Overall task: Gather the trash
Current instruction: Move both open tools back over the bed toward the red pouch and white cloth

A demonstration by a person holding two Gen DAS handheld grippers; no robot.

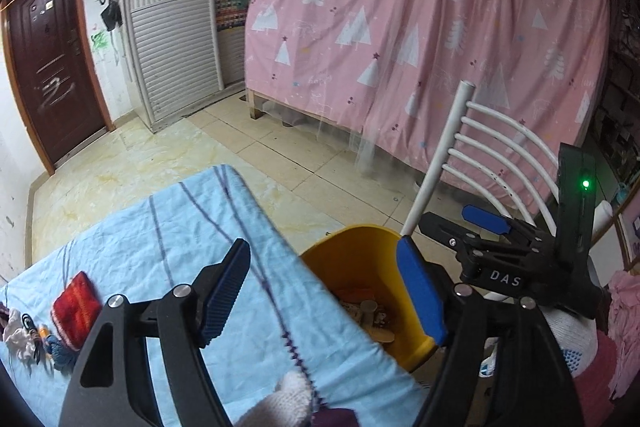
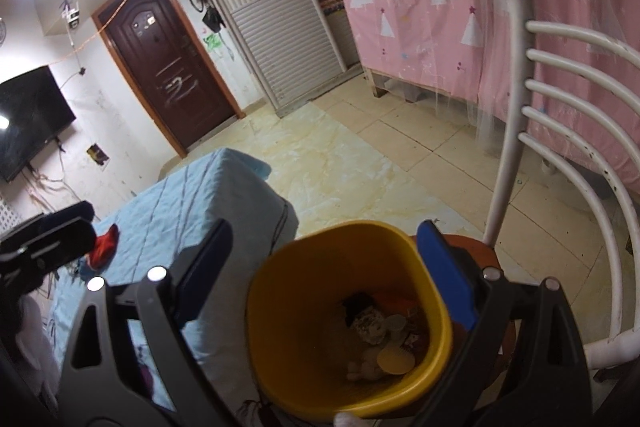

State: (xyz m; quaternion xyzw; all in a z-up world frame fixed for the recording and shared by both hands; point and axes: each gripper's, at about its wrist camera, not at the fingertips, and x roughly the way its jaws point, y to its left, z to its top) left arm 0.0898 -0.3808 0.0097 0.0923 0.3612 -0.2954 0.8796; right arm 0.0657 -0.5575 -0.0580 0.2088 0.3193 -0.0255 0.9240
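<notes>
A yellow trash bin (image 2: 344, 331) stands beside the table covered in light blue cloth (image 1: 168, 247); it also shows in the left wrist view (image 1: 360, 267). Crumpled scraps and round paper pieces (image 2: 380, 339) lie in its bottom. My right gripper (image 2: 332, 279) is open and empty, above the bin's mouth. My left gripper (image 1: 324, 291) is open and empty, over the table's right edge next to the bin. The right gripper (image 1: 456, 231) shows in the left wrist view, open. A red knitted pouch (image 1: 76, 307) lies on the cloth at the left.
A white metal chair (image 2: 568, 131) stands right of the bin. Small items, a white crumpled piece (image 1: 18, 337) and a blue yarn bit (image 1: 60, 349), lie at the table's left edge. A pink curtain (image 1: 420, 27) hangs behind, over tiled floor (image 1: 280, 147).
</notes>
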